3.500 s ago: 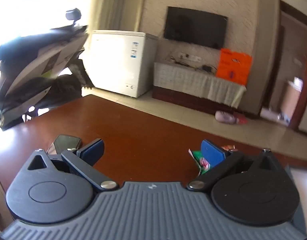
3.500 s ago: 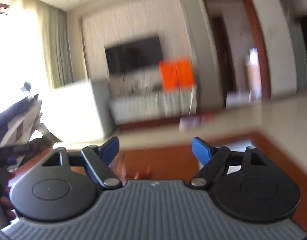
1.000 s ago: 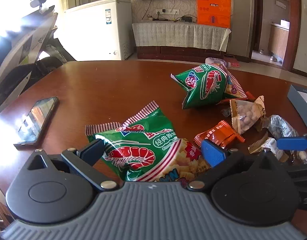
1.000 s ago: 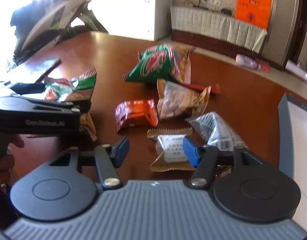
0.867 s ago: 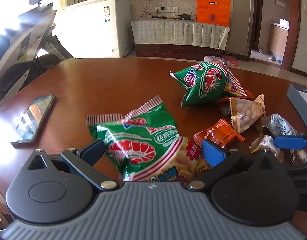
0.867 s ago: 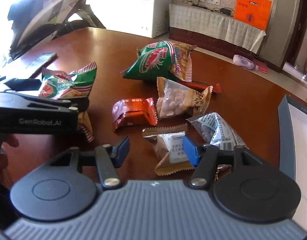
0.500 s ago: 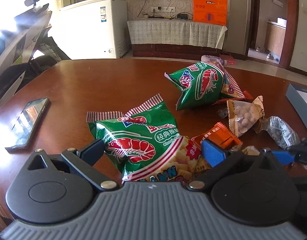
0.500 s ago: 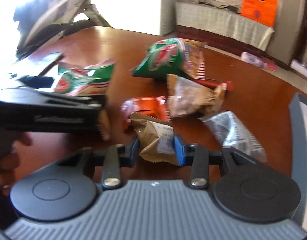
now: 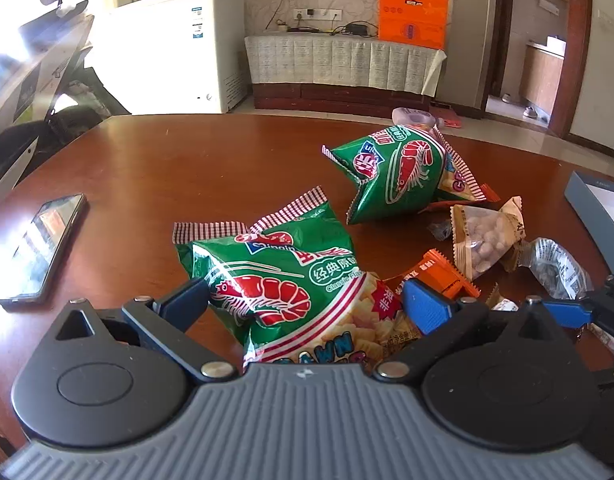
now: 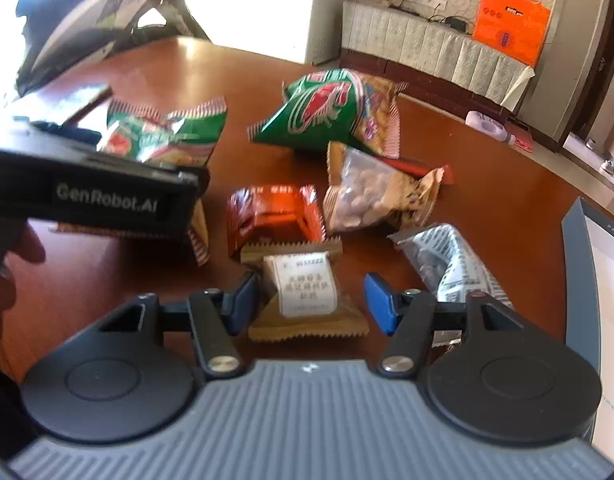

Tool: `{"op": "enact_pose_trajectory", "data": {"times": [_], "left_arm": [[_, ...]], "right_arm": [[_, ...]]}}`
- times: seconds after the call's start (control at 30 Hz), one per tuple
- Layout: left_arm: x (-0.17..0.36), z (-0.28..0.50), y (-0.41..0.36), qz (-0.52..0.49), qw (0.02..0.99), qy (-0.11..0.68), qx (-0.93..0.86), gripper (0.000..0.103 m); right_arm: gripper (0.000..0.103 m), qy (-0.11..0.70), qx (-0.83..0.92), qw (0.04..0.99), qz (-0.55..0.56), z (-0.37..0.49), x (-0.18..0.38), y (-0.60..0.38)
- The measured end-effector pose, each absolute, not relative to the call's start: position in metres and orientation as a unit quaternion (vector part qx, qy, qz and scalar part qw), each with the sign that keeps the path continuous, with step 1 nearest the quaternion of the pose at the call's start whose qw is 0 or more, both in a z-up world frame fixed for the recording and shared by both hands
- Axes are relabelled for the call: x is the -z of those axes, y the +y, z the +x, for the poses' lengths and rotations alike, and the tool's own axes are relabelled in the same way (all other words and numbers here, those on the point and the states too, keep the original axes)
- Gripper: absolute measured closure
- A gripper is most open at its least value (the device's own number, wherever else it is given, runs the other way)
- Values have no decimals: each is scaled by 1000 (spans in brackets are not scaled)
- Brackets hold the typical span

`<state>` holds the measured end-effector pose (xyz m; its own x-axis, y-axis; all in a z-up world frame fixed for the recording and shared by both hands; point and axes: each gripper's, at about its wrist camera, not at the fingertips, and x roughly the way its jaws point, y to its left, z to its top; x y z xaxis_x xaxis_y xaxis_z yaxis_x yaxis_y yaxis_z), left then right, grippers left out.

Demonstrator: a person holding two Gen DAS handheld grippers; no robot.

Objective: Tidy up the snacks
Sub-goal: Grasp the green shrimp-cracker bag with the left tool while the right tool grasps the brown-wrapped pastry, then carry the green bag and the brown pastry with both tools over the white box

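Observation:
Snack packets lie on a brown table (image 9: pixel 207 160). My left gripper (image 9: pixel 305 304) is open, its jaws as wide as when empty, and a green prawn-cracker bag (image 9: pixel 275 276) lies between its pads. A second green bag (image 9: pixel 399 172) sits farther back. Near it are a peanut packet (image 10: pixel 367 192), an orange packet (image 10: pixel 271 212) and a silver-grey packet (image 10: pixel 451 264). My right gripper (image 10: pixel 311 304) is opening. A brown packet with a white label (image 10: pixel 307 292) lies flat between its jaws, with a gap on its right side.
A phone (image 9: pixel 43 248) lies at the table's left edge. A grey open box (image 10: pixel 579 280) stands at the right edge. A person's hand (image 10: pixel 11 248) grips the left tool. Beyond the table are a scooter, a white freezer and a TV stand.
Half a second ago my right gripper was shut on the brown packet, holding it tilted. Its jaws have now spread and the packet lies flat. The left gripper has barely moved.

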<state>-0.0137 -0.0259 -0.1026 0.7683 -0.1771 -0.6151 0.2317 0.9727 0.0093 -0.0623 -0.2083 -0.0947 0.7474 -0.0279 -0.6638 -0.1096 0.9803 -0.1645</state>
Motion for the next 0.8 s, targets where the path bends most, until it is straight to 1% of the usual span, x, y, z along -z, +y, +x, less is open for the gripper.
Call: {"op": "enact_pose_trajectory", "data": {"times": [0.07,0.1,0.23,0.4,0.43,0.47,0.5,0.67,0.77,0.8], "left_arm": [[103,-13,-25,43,939,322,112,0],[103,-13,-25,44,939,322,115,0],[104,-8,-26,48,934,329,133,0],[105,-4,-26,53,930,332,149,1],[105,-4,-27,54,930,331,152,3],[105,-4,-28,57,929,331,153,8],[105,-5,-29,63,930,330,151,9],[106,-4,-29,59,930,330,152,8],[111,-1,-28,47,924,348,148,3],[112,0,-28,48,924,349,148,3]], "right_arm": [[44,359,-30,929,-84,-61,94,-211],[50,361,-34,929,-73,-61,94,-213],[53,364,-37,929,-50,-62,91,-218],[55,364,-37,930,-38,-67,88,-219],[55,364,-36,930,-37,-69,87,-219],[55,363,-37,931,-35,-70,86,-220],[55,362,-37,931,-33,-70,84,-221],[55,366,-40,929,-33,-73,84,-222],[55,373,-37,926,-38,-72,89,-220],[55,374,-36,926,-39,-71,90,-219]]}}
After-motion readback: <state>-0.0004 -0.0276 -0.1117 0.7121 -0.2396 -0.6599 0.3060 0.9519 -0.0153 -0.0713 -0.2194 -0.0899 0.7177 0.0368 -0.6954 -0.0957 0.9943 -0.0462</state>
